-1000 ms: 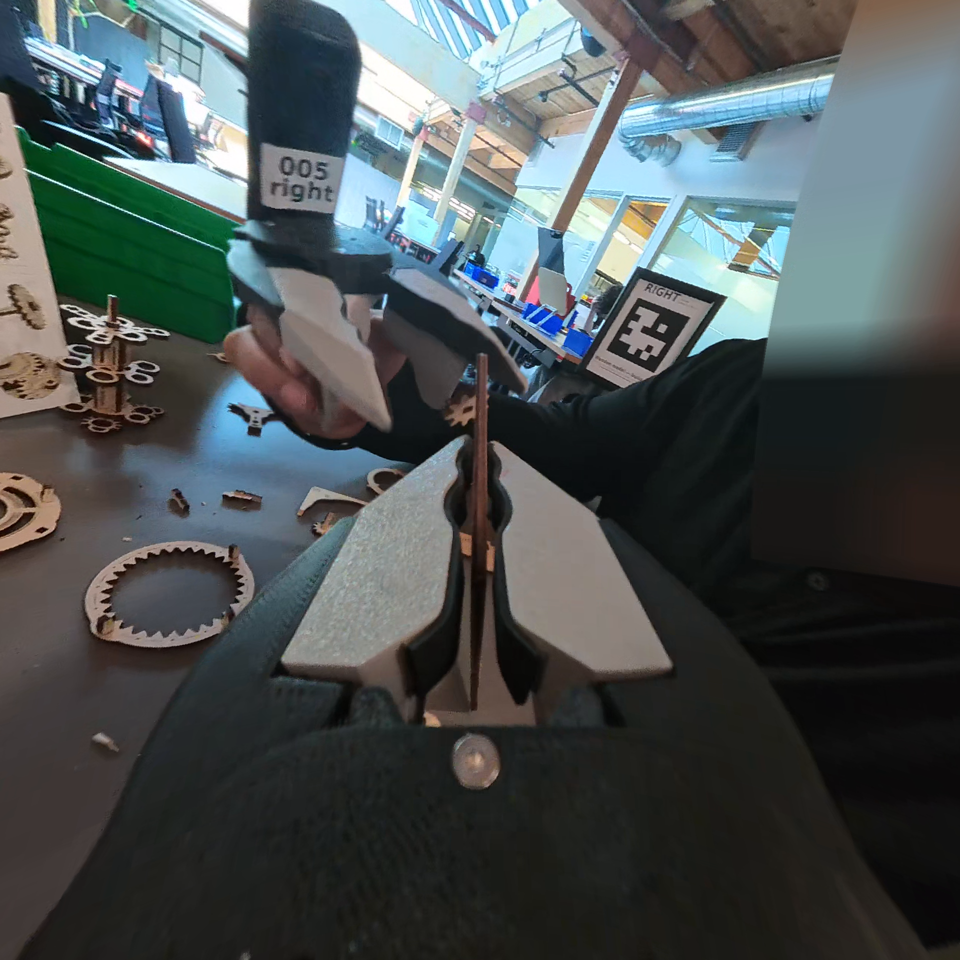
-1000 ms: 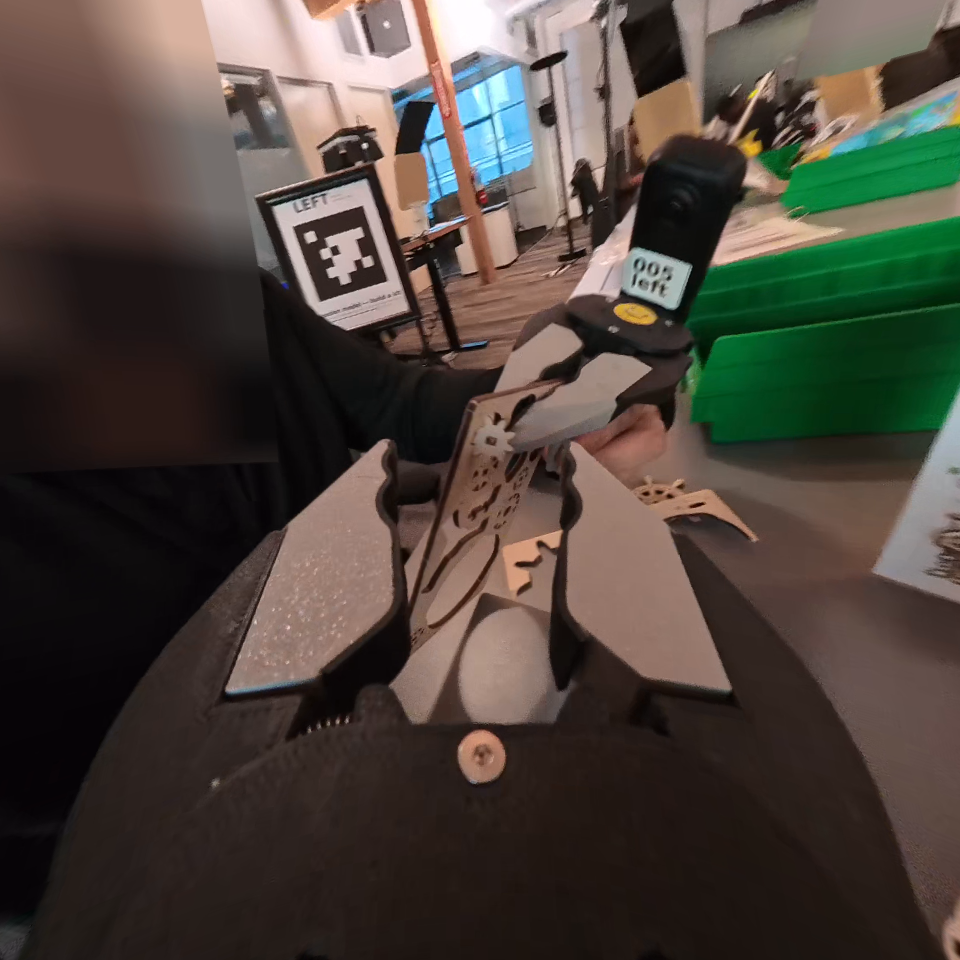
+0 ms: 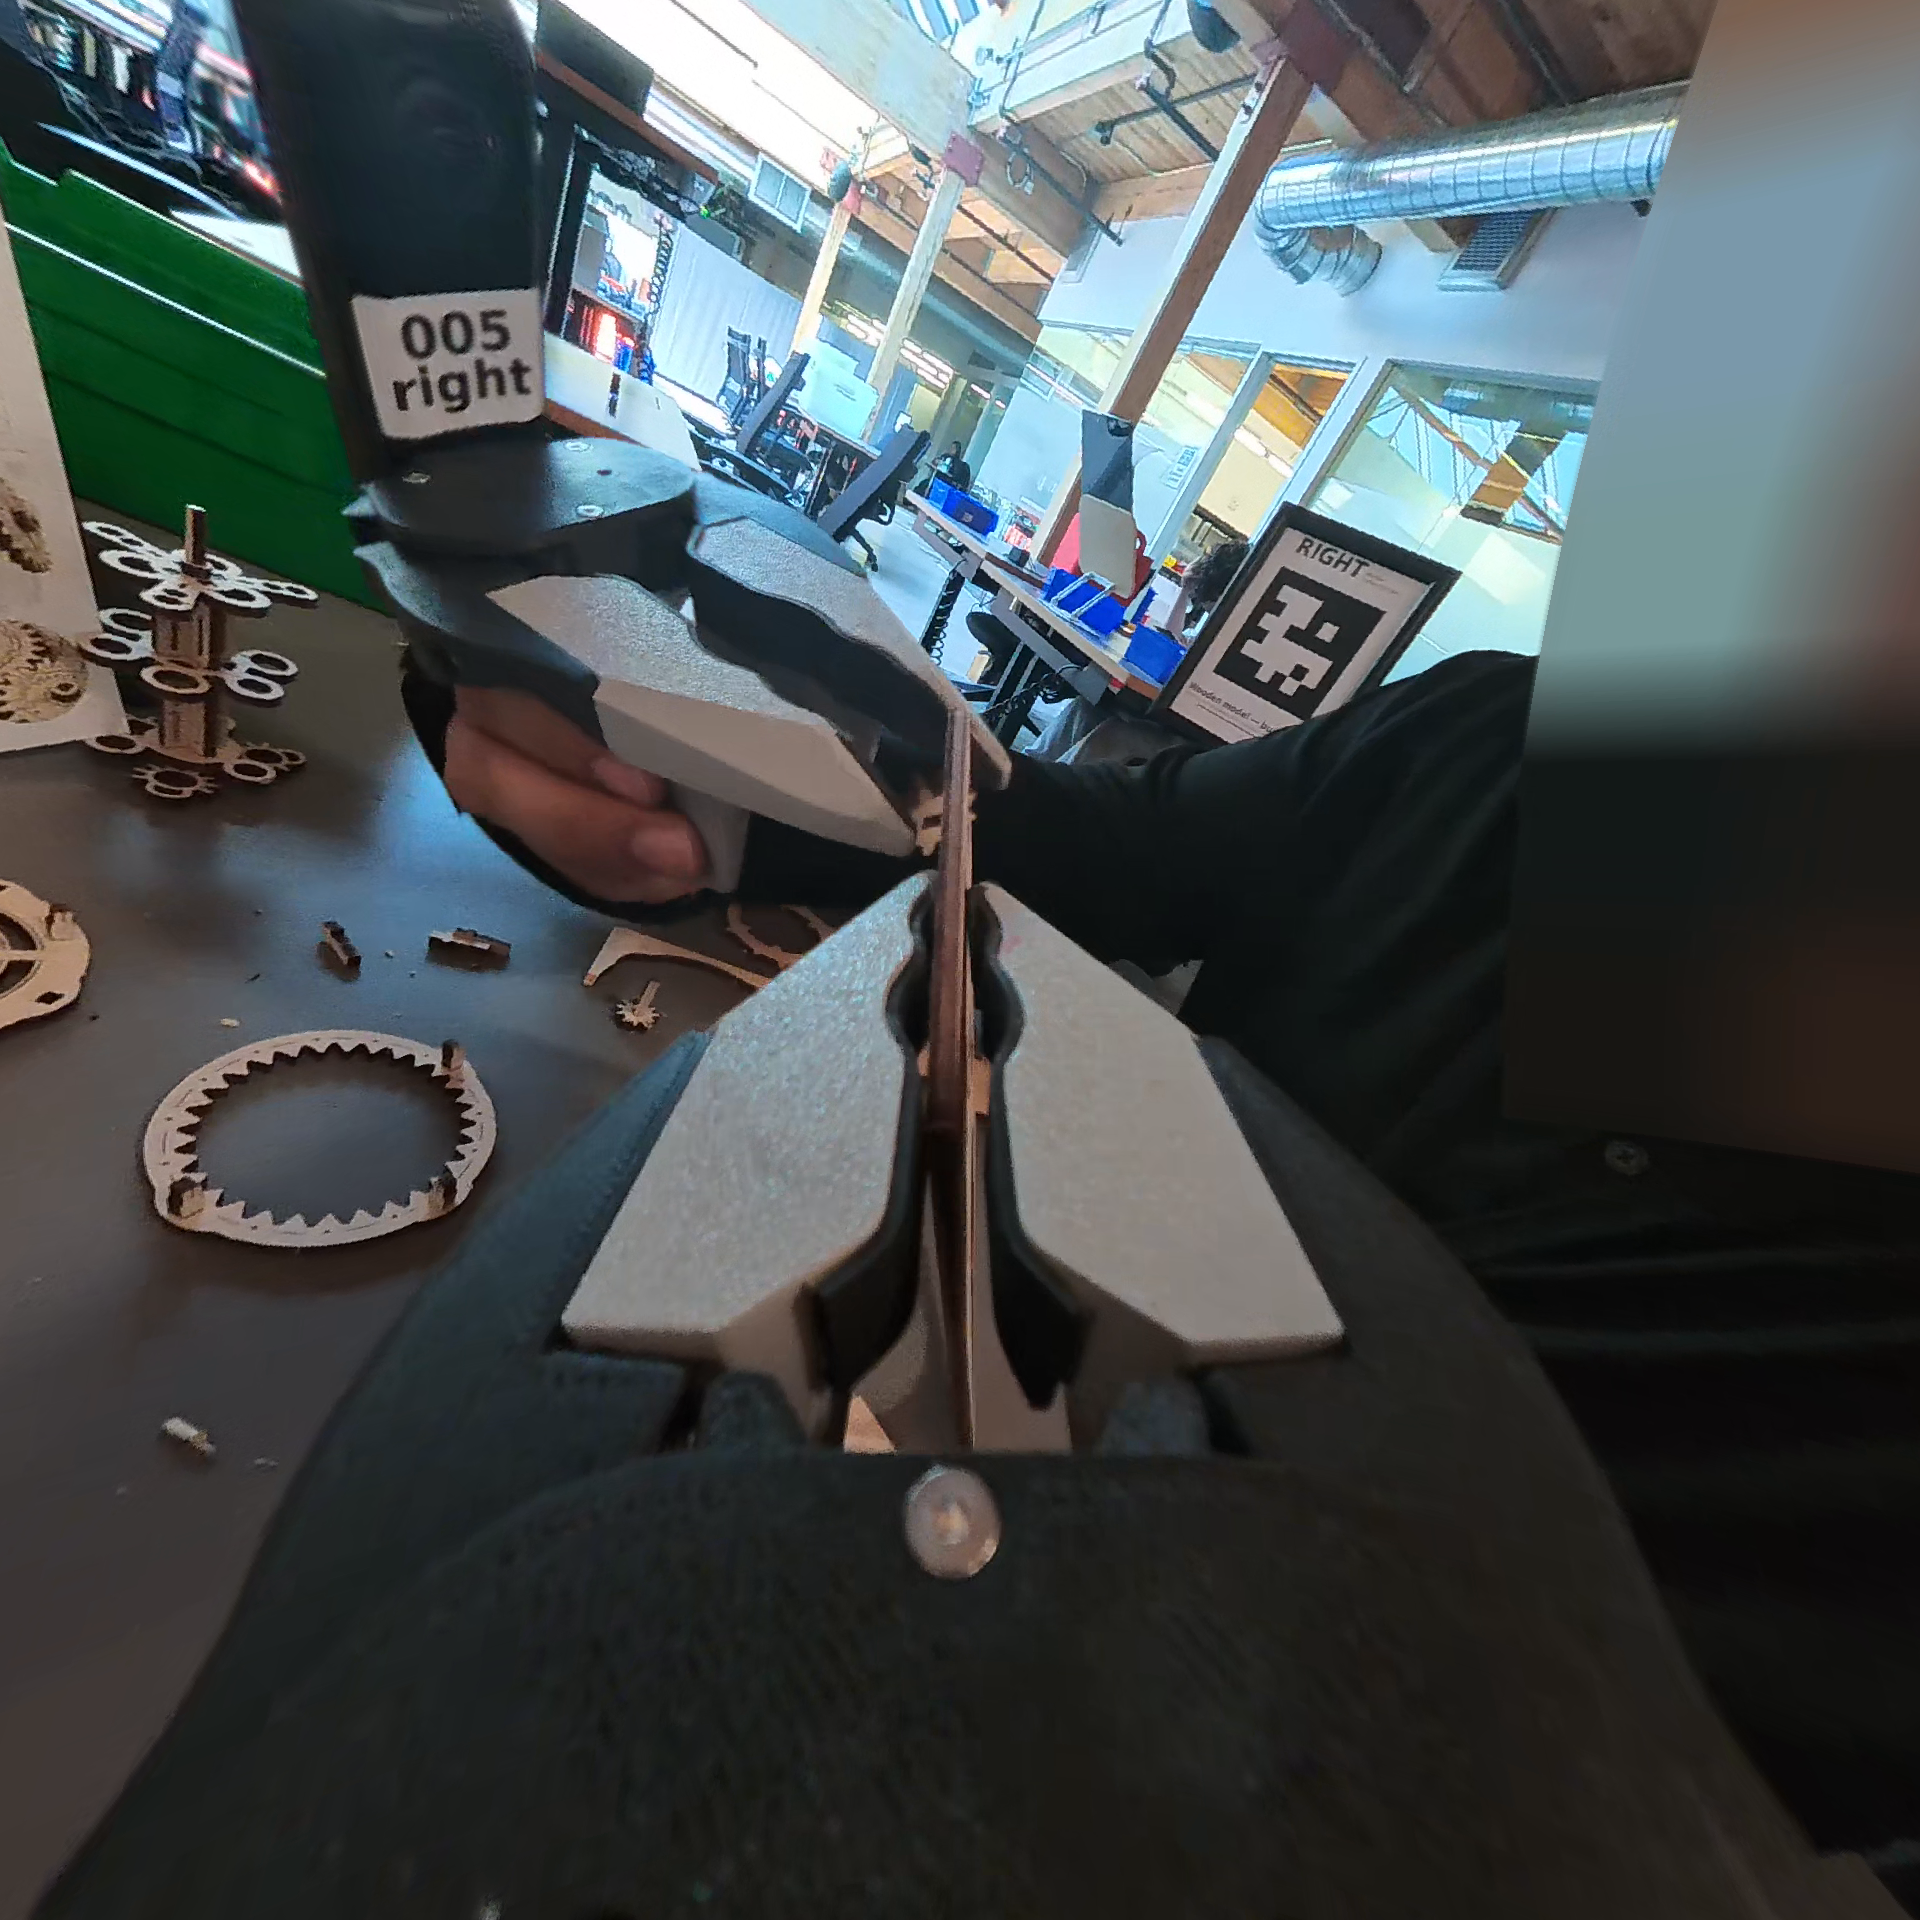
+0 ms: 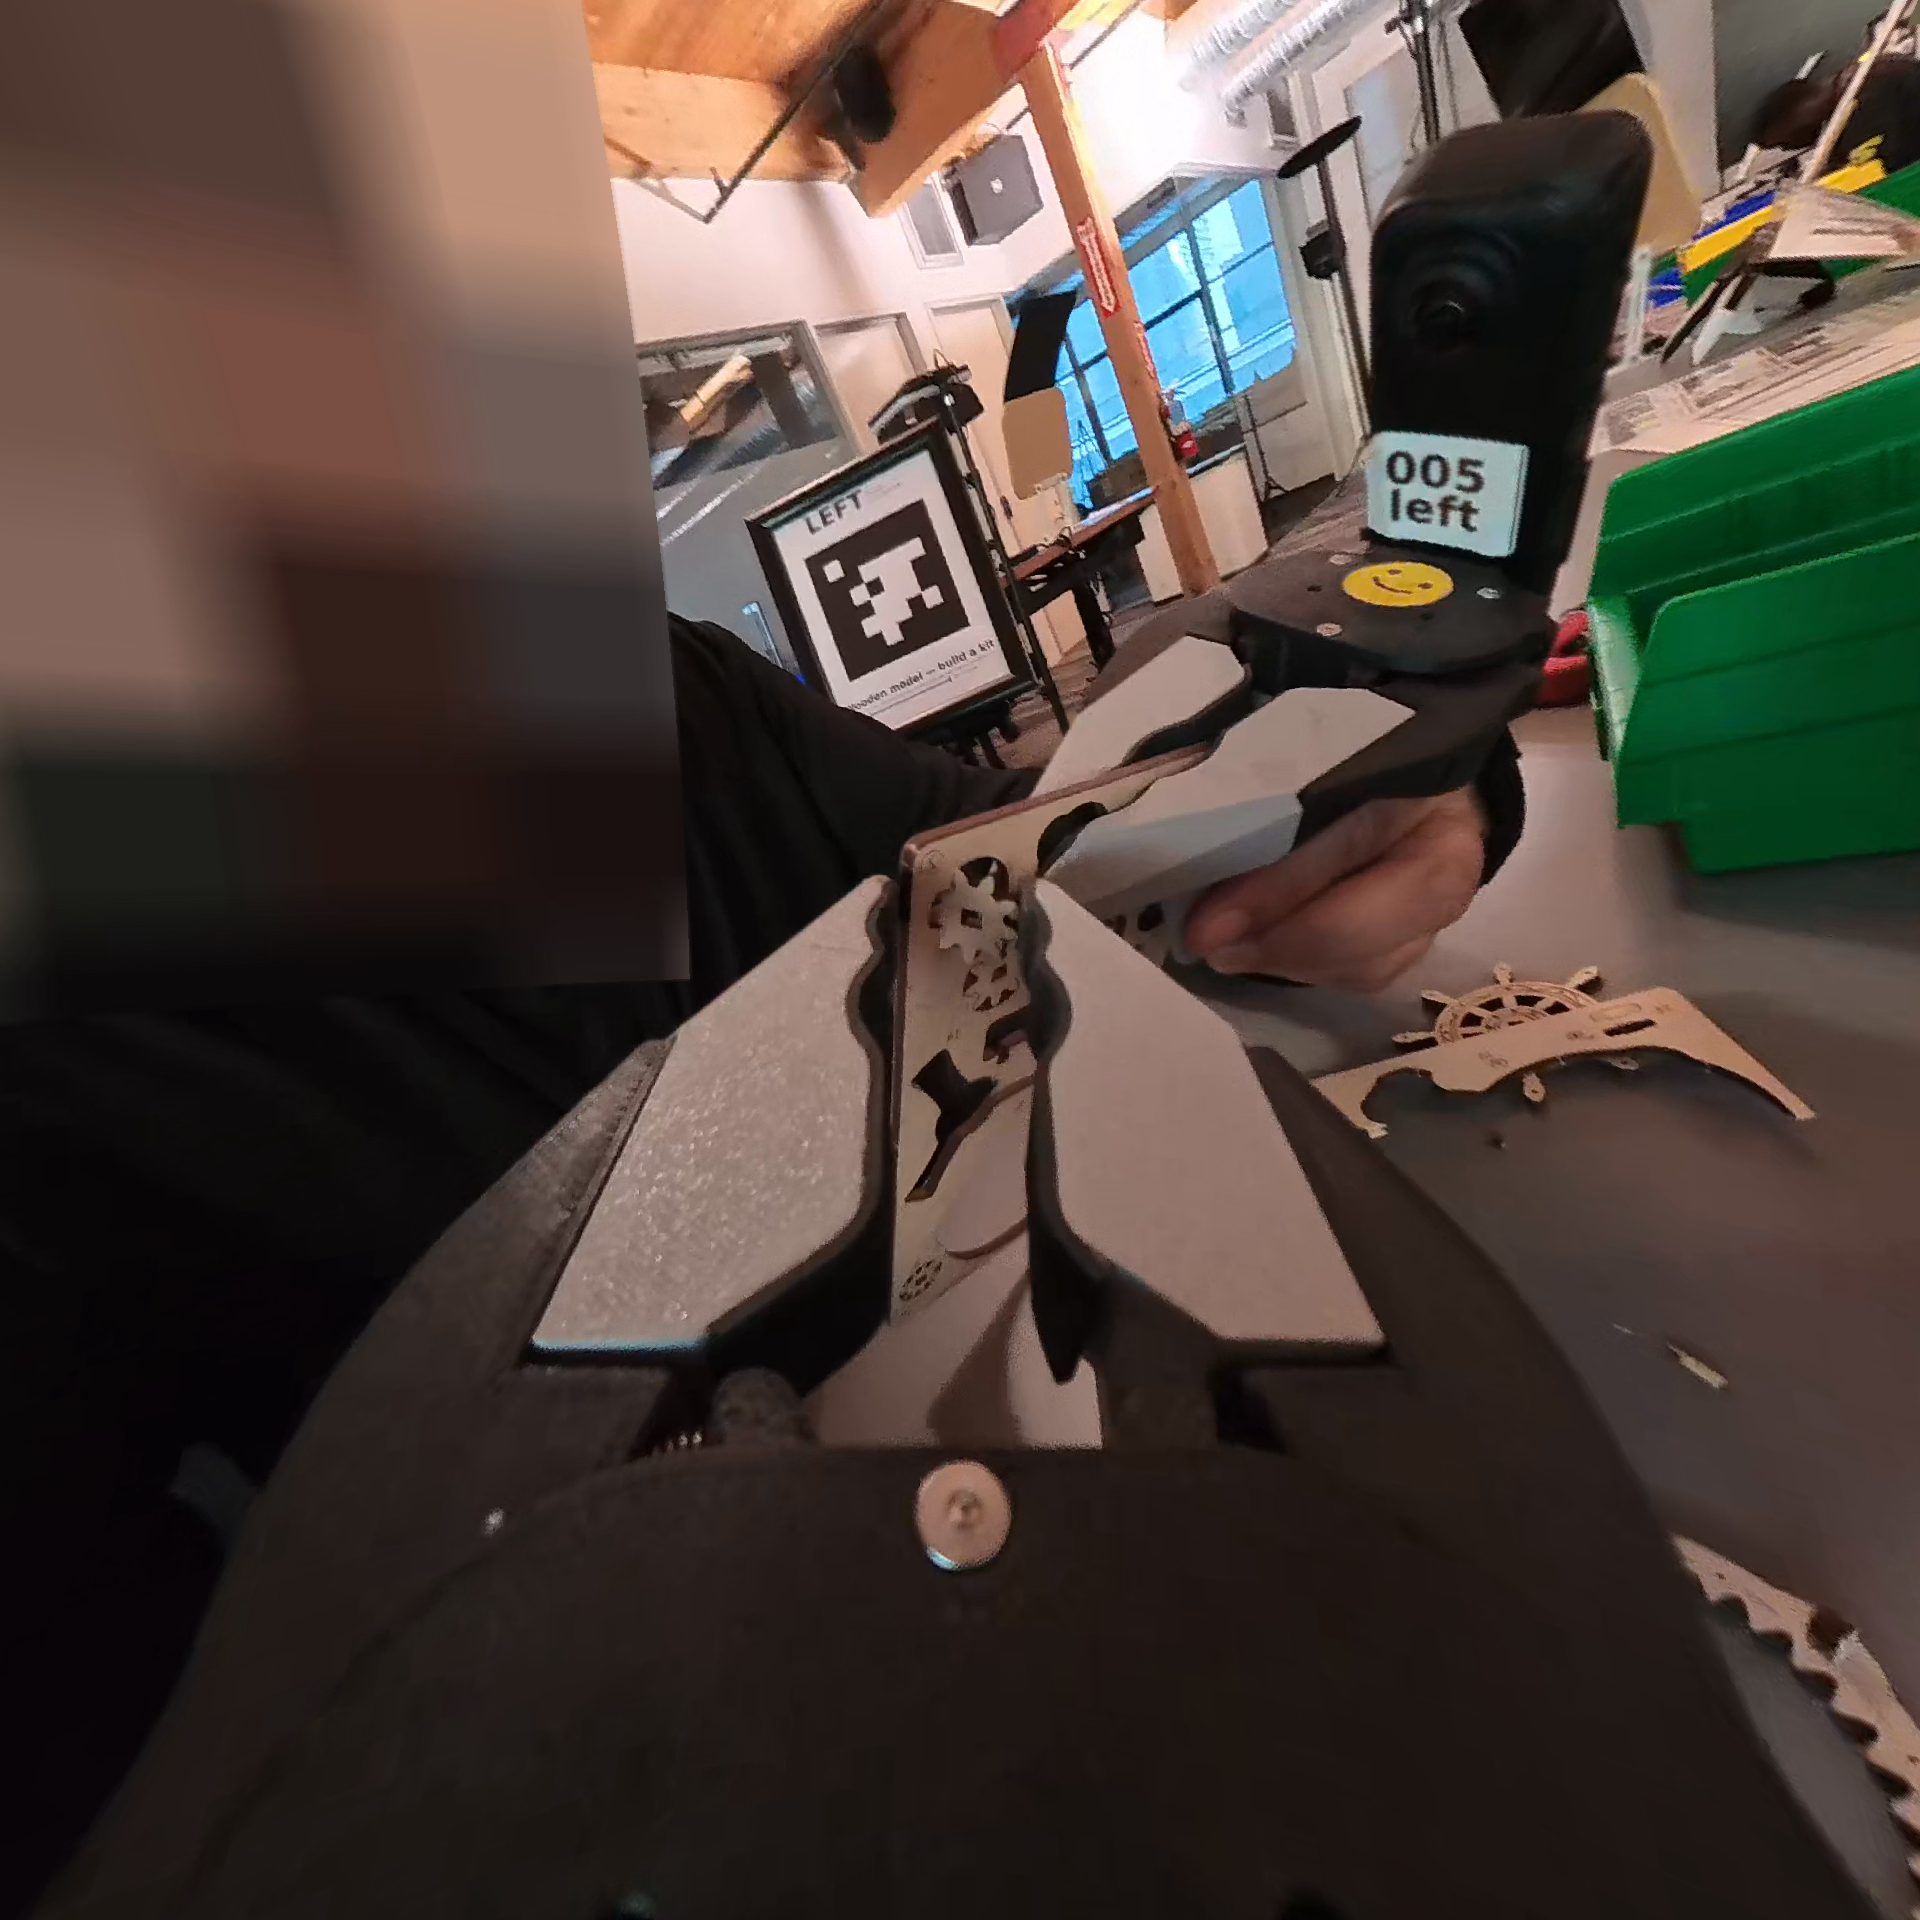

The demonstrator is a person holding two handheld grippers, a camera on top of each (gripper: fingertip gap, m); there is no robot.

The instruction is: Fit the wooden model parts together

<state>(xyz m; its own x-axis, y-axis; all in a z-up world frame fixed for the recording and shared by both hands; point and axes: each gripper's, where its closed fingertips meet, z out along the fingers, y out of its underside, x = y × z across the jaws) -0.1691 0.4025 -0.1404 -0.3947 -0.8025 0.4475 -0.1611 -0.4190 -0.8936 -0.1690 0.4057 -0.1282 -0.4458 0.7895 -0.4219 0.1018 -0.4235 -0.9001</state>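
- The left gripper [image 3: 951, 914] was clamped on a thin wooden panel [image 3: 954, 831], seen edge-on in its own view, standing upright between the two closed fingers [image 3: 810, 1122].
- In the right wrist view the same panel [image 4: 961, 1049] showed its flat face, pierced with cut-out shapes, and the left gripper [image 4: 1081, 831] pinched its far edge from the right.
- The right gripper [image 4: 961, 904] had its jaws narrowed around the panel's near end; the left finger lay against the panel's back, while a small pale gear [image 4: 974, 917] sat on the panel's face just beside the right fingertip. Whether the right finger pressed the gear, I cannot tell.
- From the left wrist view the right gripper [image 3: 935, 805] reached in from the left, tilted downward, its tips at the panel's upper edge with the small gear [image 3: 928, 808] poking out on the left side.
- A hand [image 3: 582, 800] held the right gripper's handle above the dark table [image 3: 125, 1351].
- On the table to the left lay a toothed wooden ring [image 3: 317, 1138], and farther off stood a tiered wooden assembly [image 3: 192, 655] in front of green bins [image 3: 156, 343].
- In the right wrist view a flat wooden piece with a ship's wheel [image 4: 1527, 1039] lay on the table to the right, well apart from the panel.
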